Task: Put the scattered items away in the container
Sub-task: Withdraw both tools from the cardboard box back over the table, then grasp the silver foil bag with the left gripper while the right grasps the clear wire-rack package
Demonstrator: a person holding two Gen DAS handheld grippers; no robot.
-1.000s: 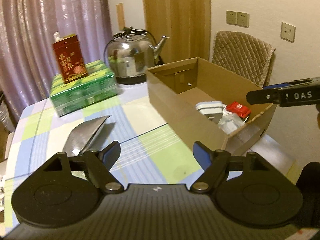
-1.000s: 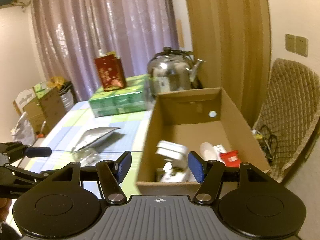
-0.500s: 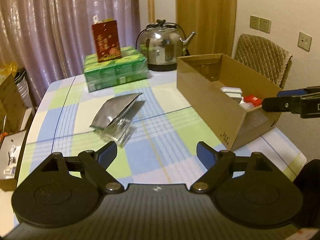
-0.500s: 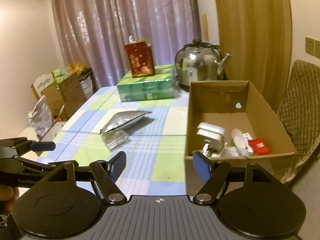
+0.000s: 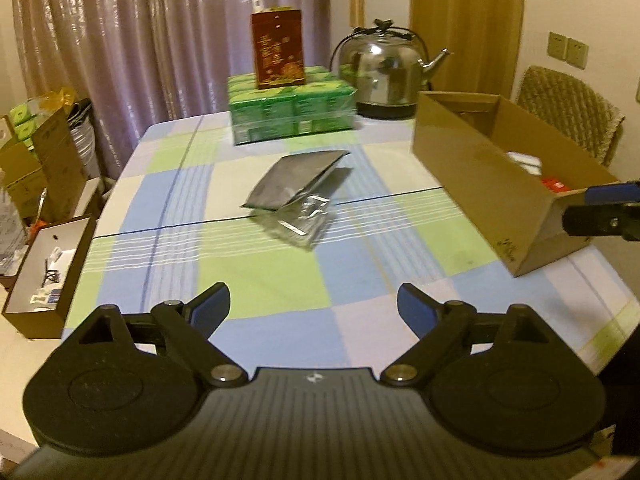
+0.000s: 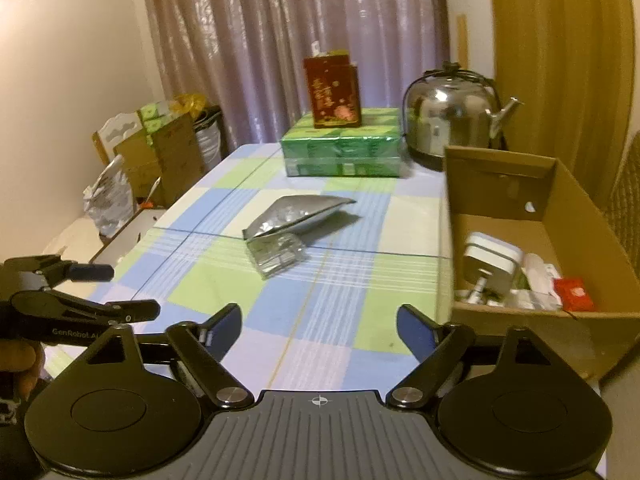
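Note:
A silver foil pouch [image 5: 298, 178] [image 6: 294, 216] lies mid-table with a small clear packet [image 5: 302, 224] [image 6: 276, 254] against its near end. The open cardboard box [image 5: 480, 168] [image 6: 576, 216] stands on the table's right side and holds a white adapter [image 6: 492, 260], a red sachet [image 6: 574, 294] and other small items. My left gripper [image 5: 314, 312] hangs over the near table edge, jaws opening, nothing between them. My right gripper [image 6: 319, 330] is likewise opening and empty, just left of the box's near corner. Both are well short of the pouch.
At the far end stand a green wrapped pack [image 5: 292, 114] with a red carton [image 5: 278, 54] on top, and a steel kettle [image 5: 386, 74]. A wicker chair [image 5: 572, 116] is behind the box. Boxes and bags [image 6: 160, 152] crowd the floor left of the table.
Both grippers pulled back from the box and swung left, so the pouch and packet now sit ahead of them. Both pairs of jaws have spread wider.

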